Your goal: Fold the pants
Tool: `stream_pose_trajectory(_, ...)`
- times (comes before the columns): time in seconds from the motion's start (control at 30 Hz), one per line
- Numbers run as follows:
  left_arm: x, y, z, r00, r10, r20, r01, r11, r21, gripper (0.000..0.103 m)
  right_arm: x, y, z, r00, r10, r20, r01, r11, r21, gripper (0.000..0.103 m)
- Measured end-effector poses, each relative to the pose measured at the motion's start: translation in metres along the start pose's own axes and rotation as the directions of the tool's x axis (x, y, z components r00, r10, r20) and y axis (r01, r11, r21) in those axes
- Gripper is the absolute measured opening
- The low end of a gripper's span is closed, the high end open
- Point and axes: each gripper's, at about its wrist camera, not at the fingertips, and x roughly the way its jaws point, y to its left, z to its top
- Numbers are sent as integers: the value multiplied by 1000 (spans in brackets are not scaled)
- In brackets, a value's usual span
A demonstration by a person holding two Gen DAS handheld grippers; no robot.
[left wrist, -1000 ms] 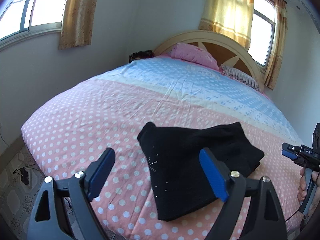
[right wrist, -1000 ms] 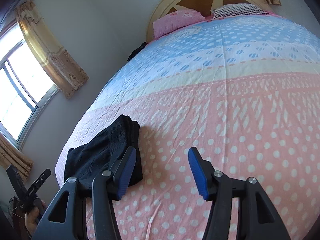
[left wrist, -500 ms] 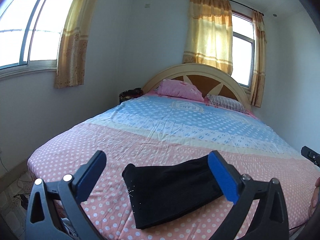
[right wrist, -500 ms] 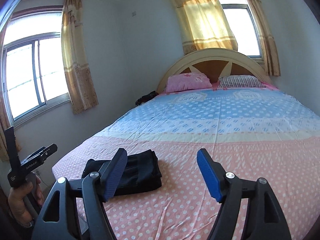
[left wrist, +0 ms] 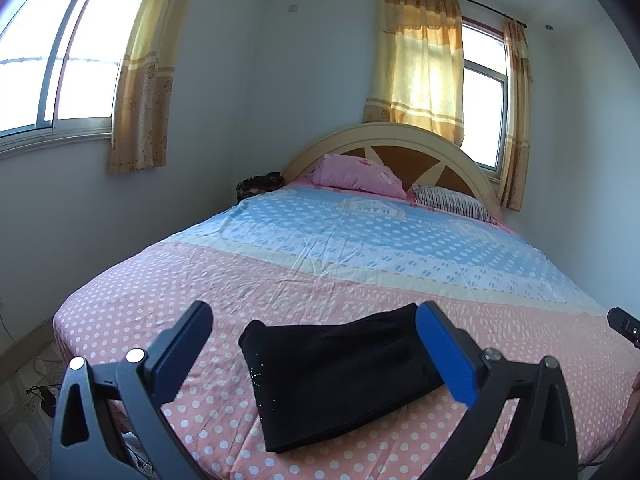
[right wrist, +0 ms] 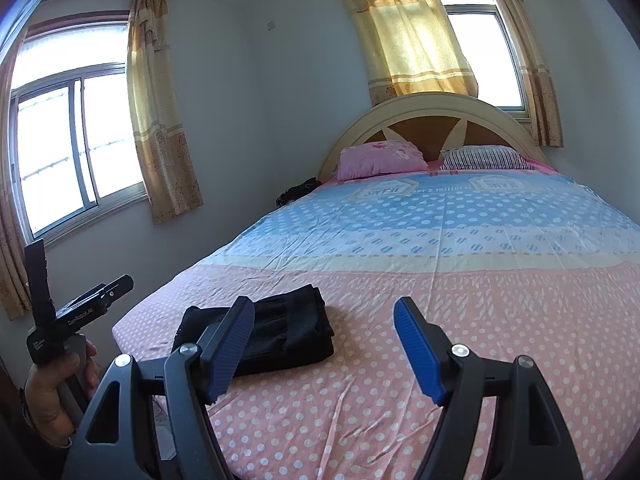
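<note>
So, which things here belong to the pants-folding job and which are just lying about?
Job:
- folded black fabric pants on the bed
- left gripper, open
- right gripper, open

Lying about:
- pink pillow
- striped pillow
- dark bundle beside the headboard

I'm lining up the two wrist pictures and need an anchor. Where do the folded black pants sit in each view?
Left wrist view: the folded black pants lie at lower centre on the pink dotted part of the bedsheet.
Right wrist view: the folded black pants lie lower left, near the bed's corner.
Shared landmark: the pink pillow against the arched headboard.
</note>
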Motion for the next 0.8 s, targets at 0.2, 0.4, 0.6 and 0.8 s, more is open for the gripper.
stream_pose_trajectory(0.2, 1, -2, -1, 1000, 2, -5, -2, 1000, 11, 103, -3, 1, -2, 1000, 5, 1, -5, 1000, 6, 74)
stream_pose_trajectory(0.4, 3, -1, -2, 1000, 2, -11, -2, 1000, 13, 103, -4, 2, -2, 1000, 6, 1, -6, 1000, 8, 74)
stream_pose_trajectory(0.6, 3, -1, -4, 1000, 1, -16, -1, 1000, 14, 103, -3, 3, -3, 1000, 7, 0, -7, 1000, 7, 74)
stream_pose_trajectory(0.8, 3, -1, -5, 1000, 0, -16, 0, 1000, 15, 103, -3, 5, -4, 1000, 13, -6, -13, 1000, 8, 74)
